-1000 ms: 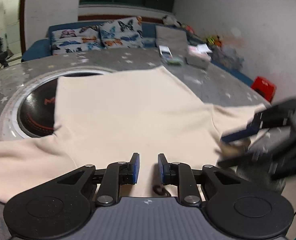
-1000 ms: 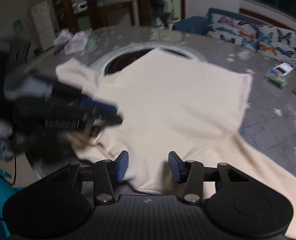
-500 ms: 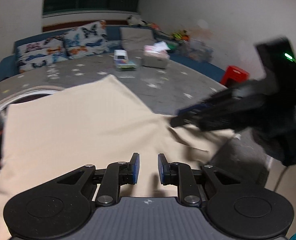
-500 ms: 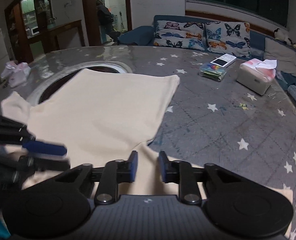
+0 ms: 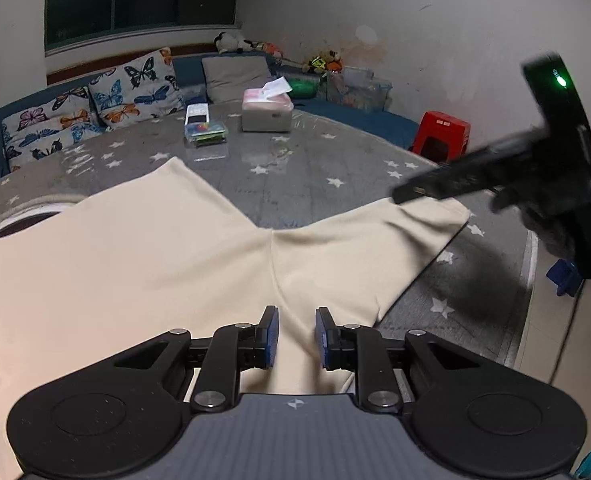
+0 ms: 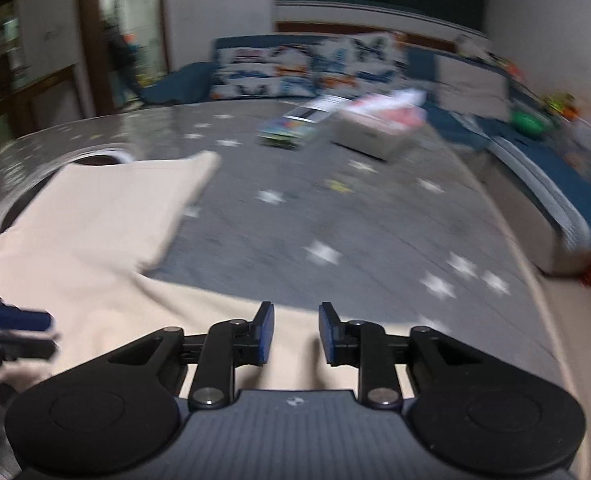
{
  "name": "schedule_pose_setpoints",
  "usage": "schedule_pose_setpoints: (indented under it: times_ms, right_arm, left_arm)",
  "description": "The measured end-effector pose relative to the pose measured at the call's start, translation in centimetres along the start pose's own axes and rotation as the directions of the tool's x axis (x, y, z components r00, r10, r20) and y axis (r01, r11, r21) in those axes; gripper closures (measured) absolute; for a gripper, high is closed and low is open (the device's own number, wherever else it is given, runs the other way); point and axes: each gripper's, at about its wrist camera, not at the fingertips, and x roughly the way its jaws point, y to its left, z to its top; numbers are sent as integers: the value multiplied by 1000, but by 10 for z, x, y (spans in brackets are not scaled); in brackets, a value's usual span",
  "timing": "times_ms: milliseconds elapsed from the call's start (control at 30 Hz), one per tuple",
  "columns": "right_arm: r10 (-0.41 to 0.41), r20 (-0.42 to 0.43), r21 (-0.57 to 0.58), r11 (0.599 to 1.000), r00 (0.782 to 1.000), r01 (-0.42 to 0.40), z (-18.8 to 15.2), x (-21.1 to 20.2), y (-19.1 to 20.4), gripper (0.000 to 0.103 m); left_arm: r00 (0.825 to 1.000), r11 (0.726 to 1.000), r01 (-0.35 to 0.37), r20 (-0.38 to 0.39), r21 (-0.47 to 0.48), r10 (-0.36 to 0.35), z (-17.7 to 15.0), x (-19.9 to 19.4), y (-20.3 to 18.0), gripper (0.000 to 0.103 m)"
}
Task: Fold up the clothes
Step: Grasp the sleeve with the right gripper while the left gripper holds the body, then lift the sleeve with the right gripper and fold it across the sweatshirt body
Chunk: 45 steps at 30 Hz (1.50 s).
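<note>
Room: evening interior, dark window, blue sofa with butterfly cushions (image 5: 131, 88) at 11 o'clock in the left wrist view.

Surface: round grey table (image 5: 315, 176) with a star pattern; a dark recessed ring is partly seen at 9 o'clock, under the garment.

Item 1: cream garment (image 5: 135, 264), spread flat over the table's near half. One sleeve (image 5: 367, 248) reaches out toward 2 o'clock, probably drawn out straight so it can be folded inward.

Item 2: left gripper (image 5: 295, 336), low over the fabric near the sleeve seam. Jaws narrowly apart, nothing pinched between them; likely waiting for a hold.

Item 3: right gripper (image 6: 295, 336), at the sleeve's outer end. Jaws opening; cloth lies beneath, none visibly between the pads. From the left wrist view its fingers reach the sleeve's end at 2 o'clock.

Item 4: tissue box (image 5: 267, 114) and a small stack of packs (image 5: 205, 130), at 12 o'clock, well apart from the garment.

Obscured: right wrist view smeared by motion; the garment's collar and left sleeve are cut off; its hem is partly out of frame.
</note>
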Motion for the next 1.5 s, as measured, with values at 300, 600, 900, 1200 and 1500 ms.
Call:
schedule_pose_setpoints:
  times_ms: [300,600,900,1200,1500]
  right_arm:
    - [-145,-31,157,977,989,148,-36,-16,-50,66]
    - [-122,-12,134,983,992,123,-32,-10,-49,94]
    - [-196,40,34,980,980,195,-1,11,-43,94]
    - [-200,47,74,978,979,196,-7,6,-48,83]
    - [-96,34,15,995,995,96,8,36,-27,83]
  left_arm:
    - [1000,1000,20,-22,22,-20,-2,8,-5,81]
    - [999,999,21,-37,33,-20,-4,11,-7,81]
    - [999,999,25,-41,47,-24,-5,12,-9,79]
    - [999,999,26,-35,38,-24,0,10,-7,77]
    - [1000,1000,2,-20,13,-2,3,4,-3,75]
